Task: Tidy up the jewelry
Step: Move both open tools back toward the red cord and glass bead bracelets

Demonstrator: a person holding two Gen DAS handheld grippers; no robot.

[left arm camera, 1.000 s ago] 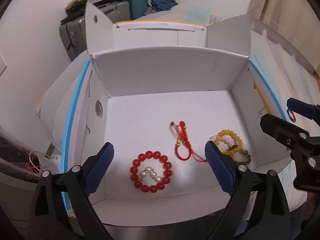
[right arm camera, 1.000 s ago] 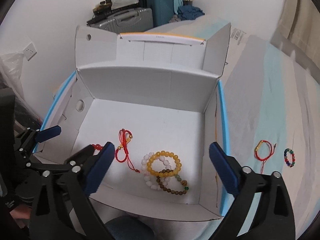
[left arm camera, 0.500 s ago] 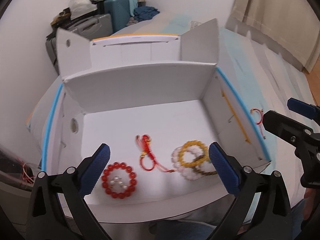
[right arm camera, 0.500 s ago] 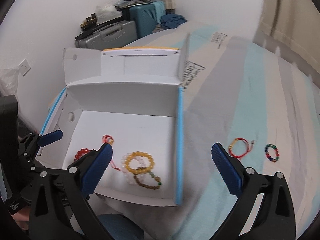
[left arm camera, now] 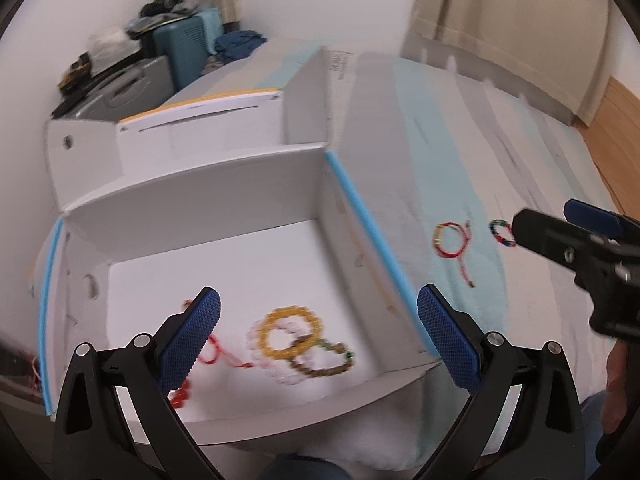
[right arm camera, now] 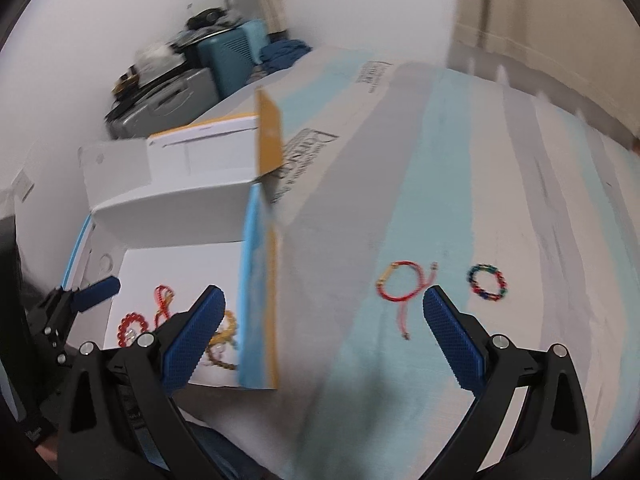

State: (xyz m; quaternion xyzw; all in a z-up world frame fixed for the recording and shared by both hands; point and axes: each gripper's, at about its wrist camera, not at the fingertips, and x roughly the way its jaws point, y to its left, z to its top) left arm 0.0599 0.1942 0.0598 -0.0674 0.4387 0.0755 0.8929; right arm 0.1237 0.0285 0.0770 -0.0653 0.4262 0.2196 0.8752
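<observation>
**Two bracelets on the bedding, the rest in the box**

We hold both tools with their jaws spread wide and nothing between them. In the left wrist view our left gripper (left arm camera: 319, 332) fills the bottom of the frame, its blue pads (left arm camera: 192, 336) apart over the near edge of the white cardboard box (left arm camera: 192, 208), which takes up the centre and left of the picture. On the box floor, lower centre, we see a yellow bead bracelet (left arm camera: 290, 334) lying over a white bead bracelet (left arm camera: 280, 372) and overlapping a brown-green bead bracelet (left arm camera: 324, 362). Left of these, a red cord bracelet (left arm camera: 212, 354) is partly hidden behind the left pad, and a red bead bracelet (left arm camera: 180, 396) peeks out below it. The picture is blurred, so finer detail escapes us.

In the right wrist view our right gripper (right arm camera: 324, 332) sits at the bottom, pads wide, over the striped bedding (right arm camera: 520, 220). Just above the gap between its fingers, right of centre, lies a red string bracelet (right arm camera: 400, 288) with a loose tail reaching toward the bottom of the frame. Just to the right of it, apart from it, lies a multicoloured bead bracelet (right arm camera: 488, 282). Both rest on the pale blue stripe, well outside the box, whose blue-edged side wall stands left of centre. The left tool shows at the left edge of this frame, above the box floor. Suitcases (right arm camera: 172, 96) are stacked in the upper left by the wall.
</observation>
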